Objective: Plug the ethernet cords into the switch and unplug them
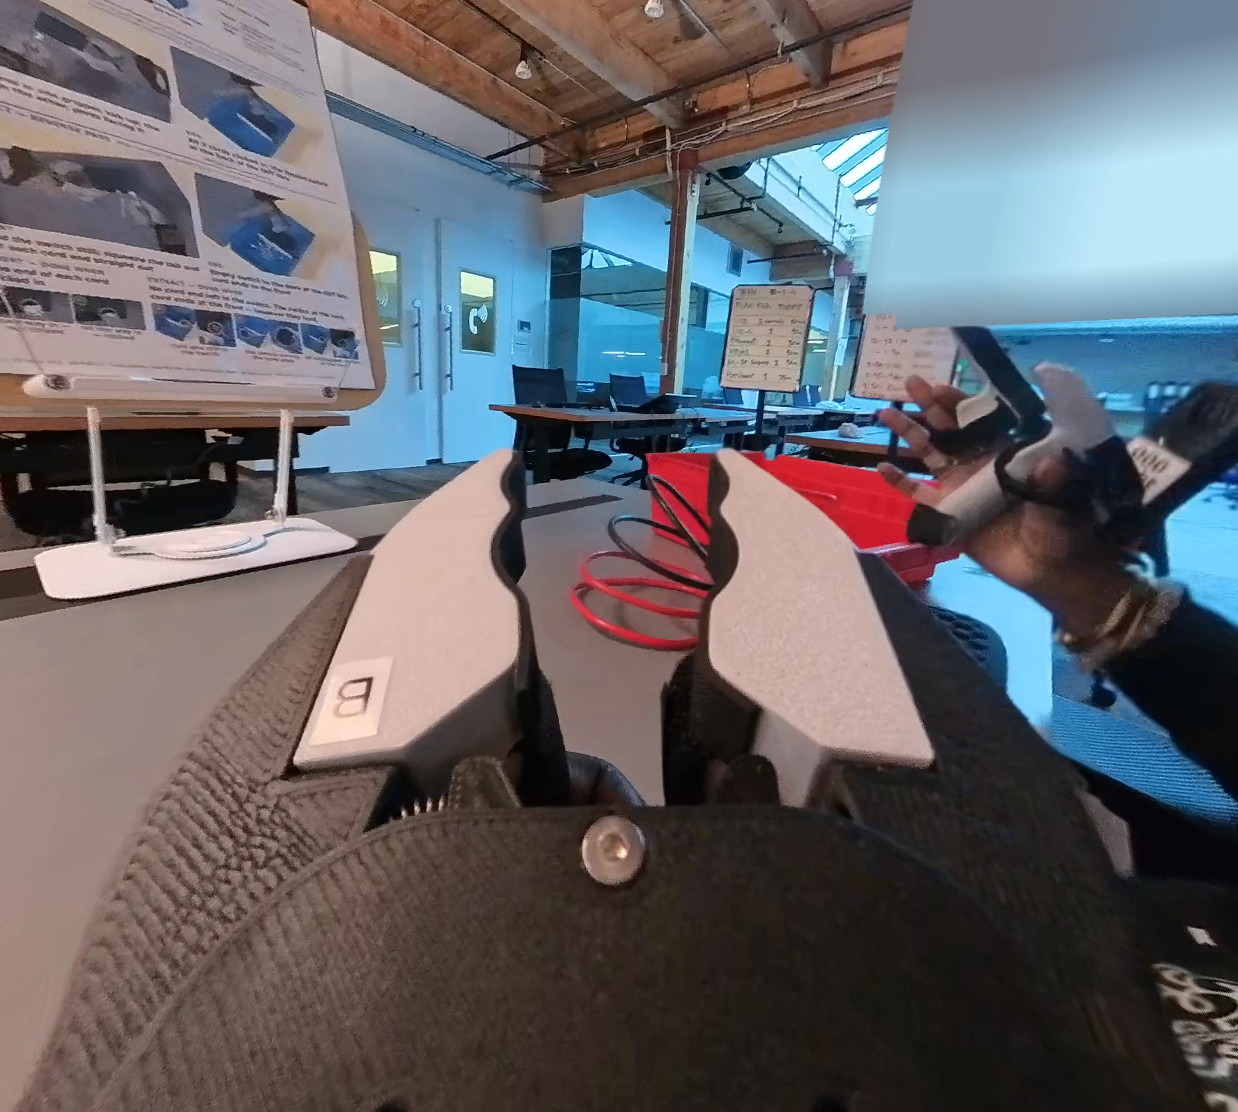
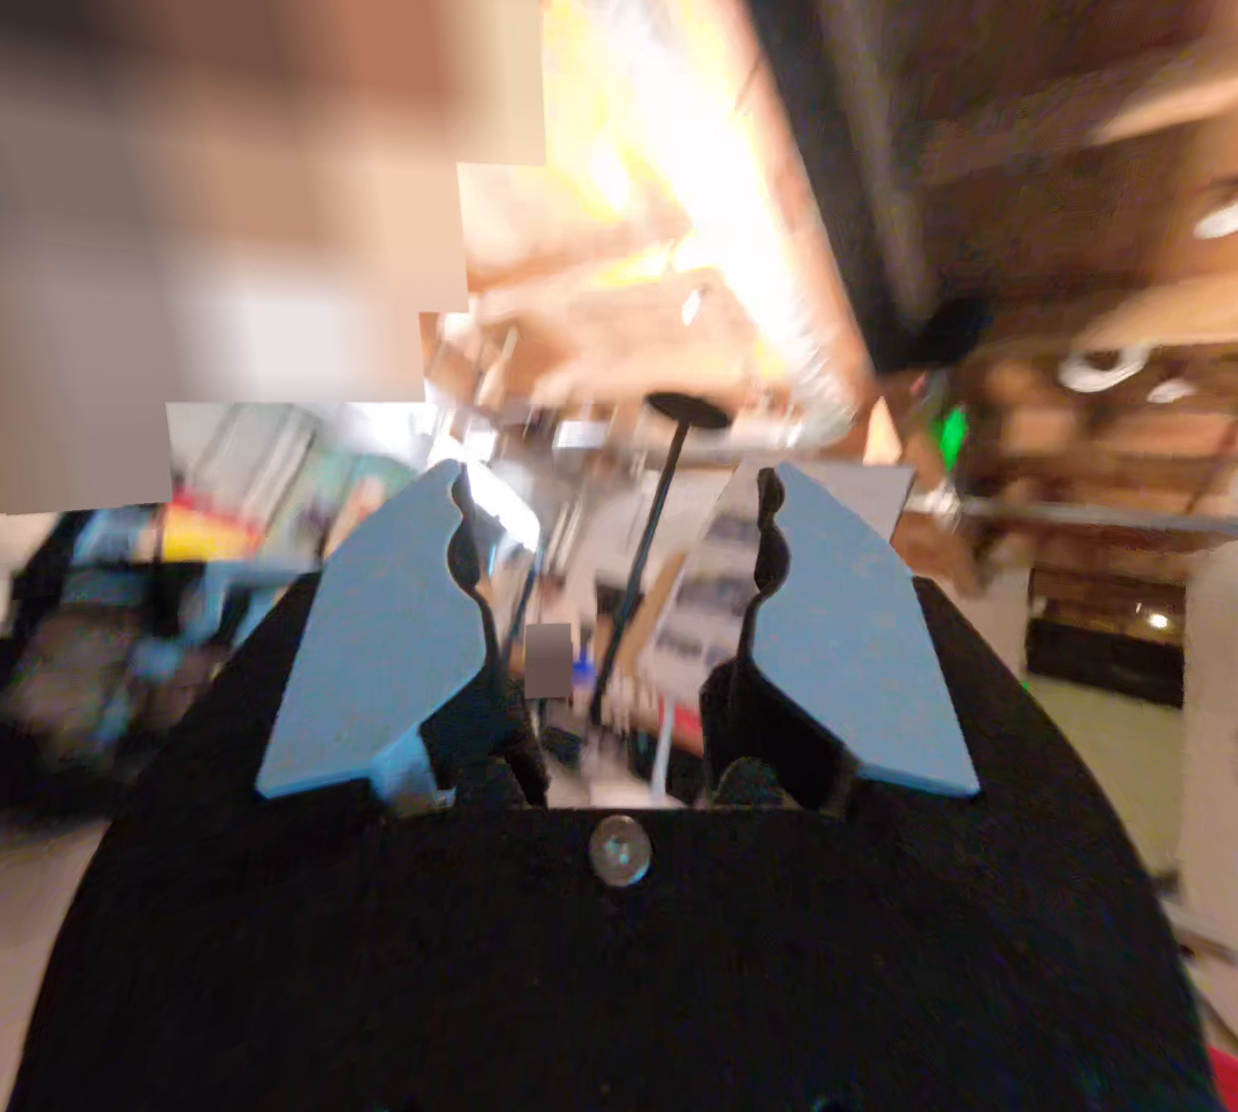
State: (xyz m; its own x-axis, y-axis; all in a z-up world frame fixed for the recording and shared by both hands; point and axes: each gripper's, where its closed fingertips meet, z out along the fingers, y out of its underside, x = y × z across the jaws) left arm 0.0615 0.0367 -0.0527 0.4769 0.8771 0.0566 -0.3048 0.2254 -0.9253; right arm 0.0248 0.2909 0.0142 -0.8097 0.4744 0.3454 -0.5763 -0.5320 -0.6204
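The left tool (image 1: 616,477) points forward and level, its grey fingers (image 1: 442,584) spread apart with nothing between them. The right tool (image 2: 613,477) is tipped upward, its blue fingers (image 2: 395,624) also parted and empty; its view is smeared. In the left wrist view, the person's right hand (image 1: 991,497) grips a handle, raised at the right.

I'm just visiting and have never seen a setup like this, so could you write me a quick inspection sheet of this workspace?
Surface: dark grey table.
Job's things: red cord and black cord, both coiled and lying loose; no switch seen.
Clutter: red bin behind the coils; instruction sheet on a white stand, left.
Grippers: left gripper jaws open, empty; right gripper jaws open, empty, raised, view blurred.
Cables: only those two cords.
Surroundings: open office, desks, whiteboards, wooden ceiling.
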